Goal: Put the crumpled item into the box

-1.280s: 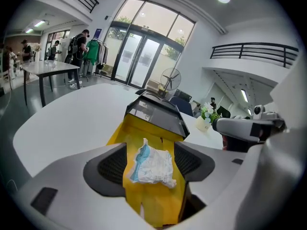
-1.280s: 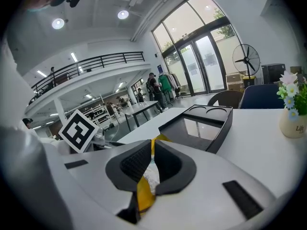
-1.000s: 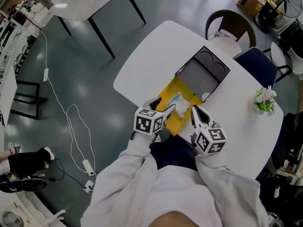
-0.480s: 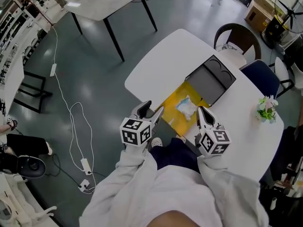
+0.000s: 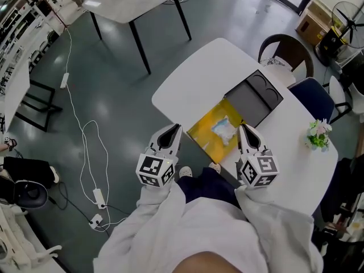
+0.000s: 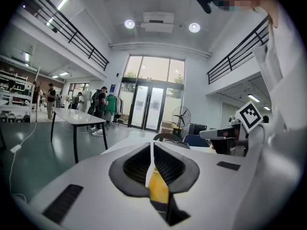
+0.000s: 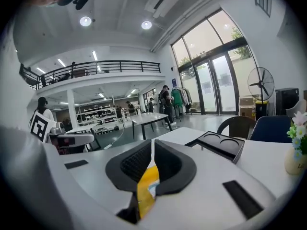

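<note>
Dark ribbed jaws meet on both: your left tongs (image 5: 172,131) have just been closing on nothing, and your right tongs (image 5: 245,131) are pinched empty. Beyond, the crumpled pale item (image 5: 223,128) lies in the flat yellow box (image 5: 203,137) on the smooth white tabletop (image 5: 193,78).

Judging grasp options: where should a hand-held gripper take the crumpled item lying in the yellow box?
Probably a raised fold near the middle of the crumpled item, from above: it lies low inside the yellow box, whose sides would likely block a sideways approach.
</note>
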Motion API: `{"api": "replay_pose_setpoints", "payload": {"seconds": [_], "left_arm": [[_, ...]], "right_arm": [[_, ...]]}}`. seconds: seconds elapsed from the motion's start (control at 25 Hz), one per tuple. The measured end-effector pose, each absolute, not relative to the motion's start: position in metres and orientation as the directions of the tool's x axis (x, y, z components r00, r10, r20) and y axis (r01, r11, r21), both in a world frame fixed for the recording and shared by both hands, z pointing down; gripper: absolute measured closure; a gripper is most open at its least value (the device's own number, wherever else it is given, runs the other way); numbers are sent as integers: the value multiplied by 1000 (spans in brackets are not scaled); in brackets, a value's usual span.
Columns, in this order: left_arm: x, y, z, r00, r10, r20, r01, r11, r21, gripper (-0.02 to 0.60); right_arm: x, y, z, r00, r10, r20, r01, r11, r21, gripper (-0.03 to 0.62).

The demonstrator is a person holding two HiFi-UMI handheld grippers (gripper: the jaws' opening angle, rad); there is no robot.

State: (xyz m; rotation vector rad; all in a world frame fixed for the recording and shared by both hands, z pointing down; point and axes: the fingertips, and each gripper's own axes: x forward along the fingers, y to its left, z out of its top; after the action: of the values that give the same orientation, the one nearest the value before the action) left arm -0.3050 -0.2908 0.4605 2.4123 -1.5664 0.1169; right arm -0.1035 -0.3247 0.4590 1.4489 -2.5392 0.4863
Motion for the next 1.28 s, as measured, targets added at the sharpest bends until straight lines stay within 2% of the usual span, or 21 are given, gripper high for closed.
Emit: {"api": "replay_pose_setpoints", "payload": {"seconds": [0.24, 1.28], "left_arm": [[-306, -293, 449, 378, -914, 150, -925, -366, 99, 565], [-278, -303, 452, 457, -875, 162, -889, -443, 116, 566]], "right_arm": [[-105, -323, 451, -512, -812, 279, -859, 490, -148, 551], [-92, -323, 451, -496, -824, 273, -868, 472, -152, 555]]}}
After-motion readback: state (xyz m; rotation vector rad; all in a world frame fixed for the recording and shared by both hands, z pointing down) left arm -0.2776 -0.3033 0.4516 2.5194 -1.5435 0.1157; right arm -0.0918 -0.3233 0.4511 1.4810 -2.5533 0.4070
